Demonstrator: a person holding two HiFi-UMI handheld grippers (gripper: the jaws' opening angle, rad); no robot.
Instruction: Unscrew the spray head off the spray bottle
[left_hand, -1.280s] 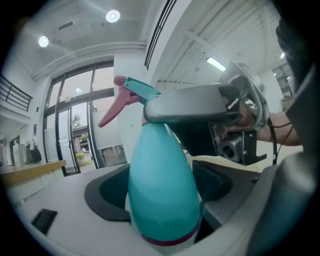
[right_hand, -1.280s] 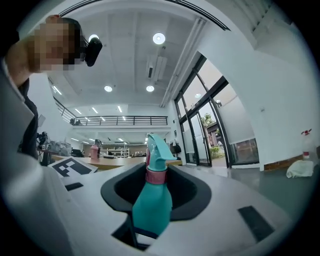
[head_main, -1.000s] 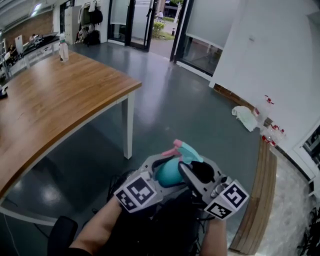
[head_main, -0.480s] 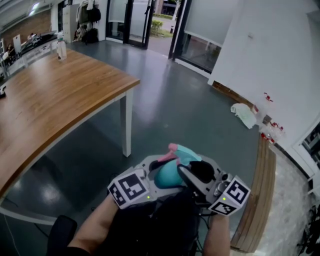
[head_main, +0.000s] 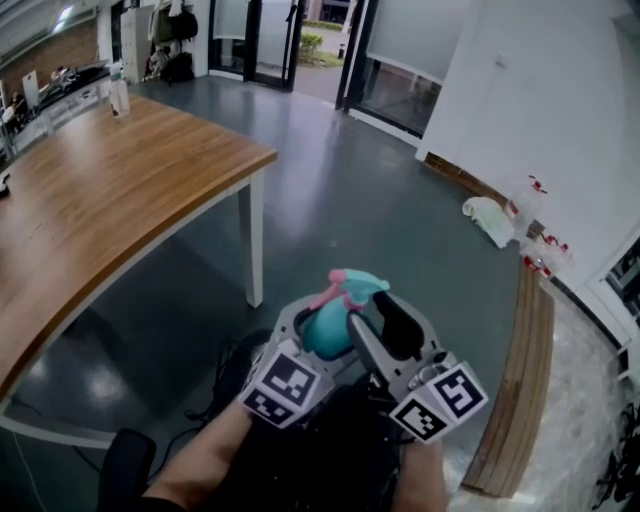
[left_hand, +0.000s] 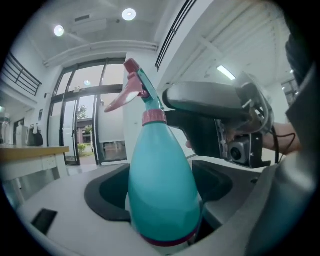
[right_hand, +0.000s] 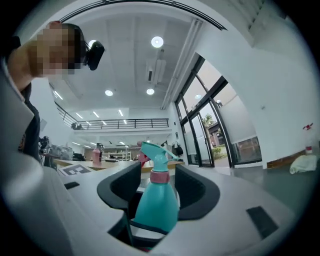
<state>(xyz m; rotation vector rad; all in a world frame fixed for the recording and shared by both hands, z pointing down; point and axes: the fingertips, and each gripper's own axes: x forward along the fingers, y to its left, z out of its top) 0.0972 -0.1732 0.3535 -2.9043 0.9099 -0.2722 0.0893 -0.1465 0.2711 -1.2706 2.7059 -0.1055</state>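
An open-plan office hall: a long wooden table (head_main: 120, 190) fills the left of the head view above a dark polished floor (head_main: 380, 200). Glass doors (head_main: 270, 40) line the top, and a railed mezzanine (right_hand: 125, 122) sits under ceiling downlights (right_hand: 157, 42).

Head view: taken from above, aimed forward and steeply down, at mid range. Left gripper view: aimed along the jaws, spray bottle (left_hand: 161, 185) seen very close. Right gripper view: likewise aimed, bottle less close. The bottle is shared by all 3.
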